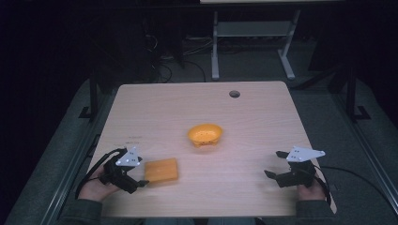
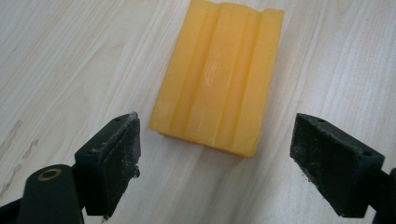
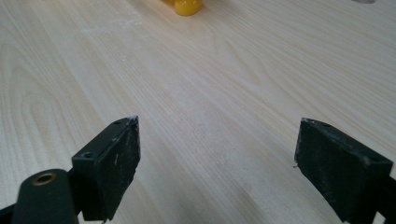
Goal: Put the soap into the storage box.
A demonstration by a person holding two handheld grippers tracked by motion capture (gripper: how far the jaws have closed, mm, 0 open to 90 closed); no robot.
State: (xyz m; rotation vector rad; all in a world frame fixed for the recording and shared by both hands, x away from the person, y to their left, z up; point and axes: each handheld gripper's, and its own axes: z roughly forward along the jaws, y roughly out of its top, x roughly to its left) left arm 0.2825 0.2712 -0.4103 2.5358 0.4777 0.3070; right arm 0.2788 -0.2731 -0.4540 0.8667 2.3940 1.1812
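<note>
The high view looks forward and down over the whole table (image 1: 197, 108) from the near edge, while the left gripper view peers closely down at the block (image 2: 218, 74) (image 1: 161, 170) near left, and the right gripper view skims low leftward across bare wood toward the bowl (image 3: 188, 6) (image 1: 205, 134).

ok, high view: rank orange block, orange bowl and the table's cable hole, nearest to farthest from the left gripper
From the left gripper:
1. orange block, just right of its open jaws at the table's near left.
2. orange bowl, mid-table, farther back and to the right.
3. cable hole, near the far edge, right of centre.
</note>
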